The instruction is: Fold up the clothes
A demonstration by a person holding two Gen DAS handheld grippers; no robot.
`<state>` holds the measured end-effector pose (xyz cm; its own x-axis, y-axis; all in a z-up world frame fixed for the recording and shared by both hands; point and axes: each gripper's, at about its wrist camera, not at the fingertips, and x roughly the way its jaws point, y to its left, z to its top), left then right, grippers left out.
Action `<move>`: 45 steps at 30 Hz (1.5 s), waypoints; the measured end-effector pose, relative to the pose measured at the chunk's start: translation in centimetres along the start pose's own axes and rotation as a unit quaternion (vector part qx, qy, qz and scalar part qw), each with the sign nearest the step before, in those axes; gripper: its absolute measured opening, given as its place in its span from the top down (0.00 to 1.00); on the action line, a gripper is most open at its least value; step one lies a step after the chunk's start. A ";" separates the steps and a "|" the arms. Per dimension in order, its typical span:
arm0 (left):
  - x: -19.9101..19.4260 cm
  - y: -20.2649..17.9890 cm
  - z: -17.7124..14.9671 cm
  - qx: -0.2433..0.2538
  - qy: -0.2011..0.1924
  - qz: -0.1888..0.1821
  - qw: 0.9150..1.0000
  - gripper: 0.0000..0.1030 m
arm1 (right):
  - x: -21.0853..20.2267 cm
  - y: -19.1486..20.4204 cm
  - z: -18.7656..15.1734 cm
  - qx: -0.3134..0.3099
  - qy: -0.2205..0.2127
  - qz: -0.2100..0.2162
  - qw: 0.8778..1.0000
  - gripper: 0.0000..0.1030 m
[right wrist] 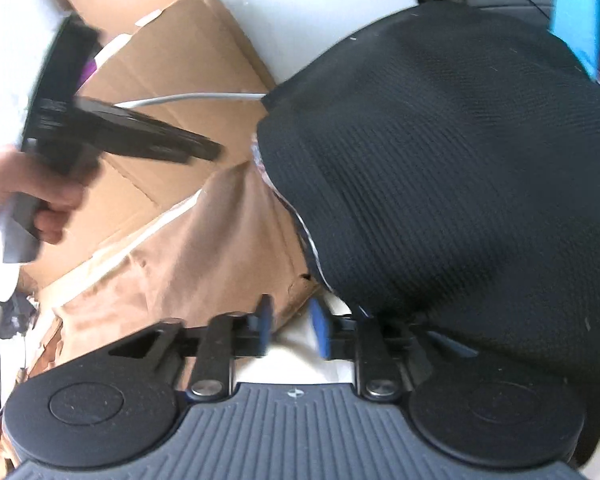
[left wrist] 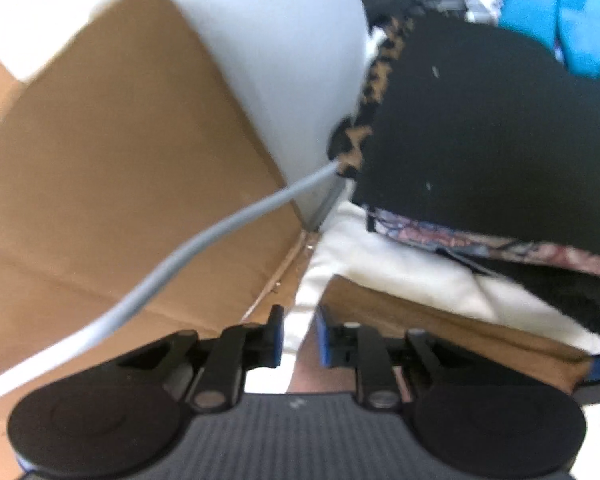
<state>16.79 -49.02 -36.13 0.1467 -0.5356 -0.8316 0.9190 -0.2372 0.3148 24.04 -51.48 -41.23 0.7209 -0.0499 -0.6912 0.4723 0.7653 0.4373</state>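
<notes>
In the left wrist view, the left claw (left wrist: 299, 338) stands open with nothing between its blue pads (left wrist: 277, 340). Beyond it lies a black garment (left wrist: 488, 136) with a leopard-patterned edge (left wrist: 376, 92), heaped on a white cloth (left wrist: 400, 264). A flat cardboard sheet (left wrist: 112, 168) leans left of the garment, and a grey cable (left wrist: 204, 240) runs across the cardboard to the garment's edge.

In the right wrist view, the right claw (right wrist: 290, 330) is also open and empty. The black garment (right wrist: 460, 168) bulges just right of it, apart from the pads. A tan cloth (right wrist: 204, 248) lies left of the garment. Further left, a hand (right wrist: 40, 204) holds the other claw tool (right wrist: 112, 128).
</notes>
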 end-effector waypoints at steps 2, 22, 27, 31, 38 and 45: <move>-1.4 1.1 -0.6 -0.014 -0.006 0.011 1.000 0.81 | -0.5 0.0 -0.8 0.003 -0.002 -0.002 1.000 0.64; -3.9 2.8 -12.7 -0.112 0.033 0.007 0.993 0.84 | 2.2 4.8 0.5 -0.188 0.001 0.011 0.982 0.66; -2.5 2.7 -13.7 -0.127 0.042 0.007 0.991 0.85 | 3.2 3.9 -0.2 -0.232 0.028 -0.043 0.971 0.76; -1.7 2.6 -13.6 -0.128 0.037 0.013 0.991 0.85 | 2.9 3.9 -1.7 -0.278 0.027 -0.079 0.957 0.76; -0.3 2.7 -13.2 -0.136 0.030 0.019 0.990 0.86 | 2.1 4.2 -2.4 -0.304 0.025 -0.122 0.944 0.81; 0.1 1.9 -11.7 -0.139 0.018 0.020 0.990 0.96 | 2.7 4.1 -2.1 -0.304 0.029 -0.128 0.944 0.88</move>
<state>22.83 -40.06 -40.90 0.1923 -0.5098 -0.8385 0.9768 0.0178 0.2133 26.84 -47.13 -42.54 0.5845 -0.2617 -0.7680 0.2363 0.9604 -0.1474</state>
